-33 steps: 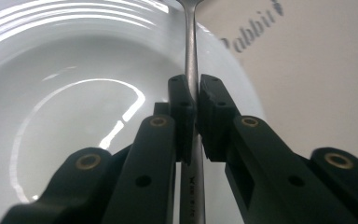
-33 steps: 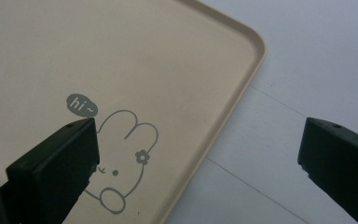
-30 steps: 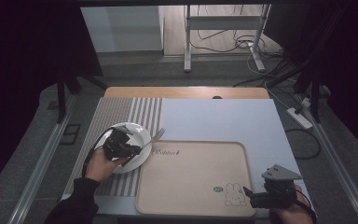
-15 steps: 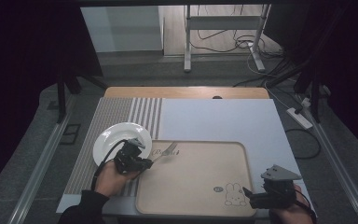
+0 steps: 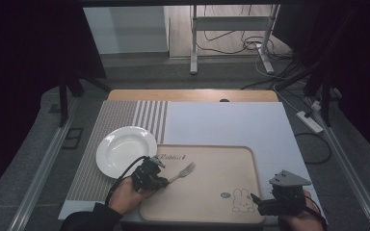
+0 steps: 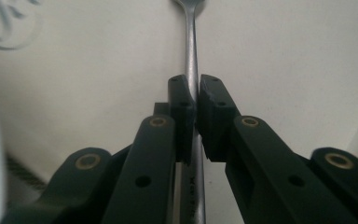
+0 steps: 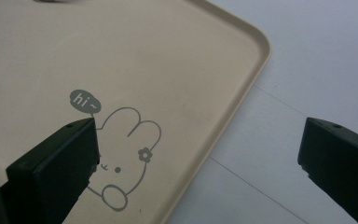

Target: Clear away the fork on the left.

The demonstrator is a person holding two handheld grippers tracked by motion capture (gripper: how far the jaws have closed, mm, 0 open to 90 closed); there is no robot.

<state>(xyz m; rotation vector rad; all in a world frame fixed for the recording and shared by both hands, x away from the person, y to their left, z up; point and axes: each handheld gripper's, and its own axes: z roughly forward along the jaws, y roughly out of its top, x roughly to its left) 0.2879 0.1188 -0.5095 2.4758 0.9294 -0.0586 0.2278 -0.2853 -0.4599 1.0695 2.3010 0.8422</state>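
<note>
Fork [image 5: 183,172] is the thing in hand, and what counts is how its length runs out from the left gripper [image 5: 150,177]. In the high view the left gripper sits at the near left corner of the beige tray [image 5: 243,159], just off the white plate [image 5: 125,150], and the fork reaches away from it up and to the right, tines toward the tray's middle. The left gripper view confirms the line-up: the handle [image 6: 193,70] runs straight ahead between the two black jaws, which are closed tight on it partway along, with the neck of the fork leaving the top of that view. So the long axis lies along the gripper's own pointing direction, not across it.

Whether the tines rest on the tray floor or hang just above it is hard to tell from above; the fork looks low and nearly flat.

The right gripper [image 5: 278,204] is well apart, at the near right corner by the printed rabbit [image 7: 123,156], its jaws spread wide and holding nothing. The left hand is plainly the one that governs the fork; any setting down would likely follow the handle's line inward over the tray
</note>
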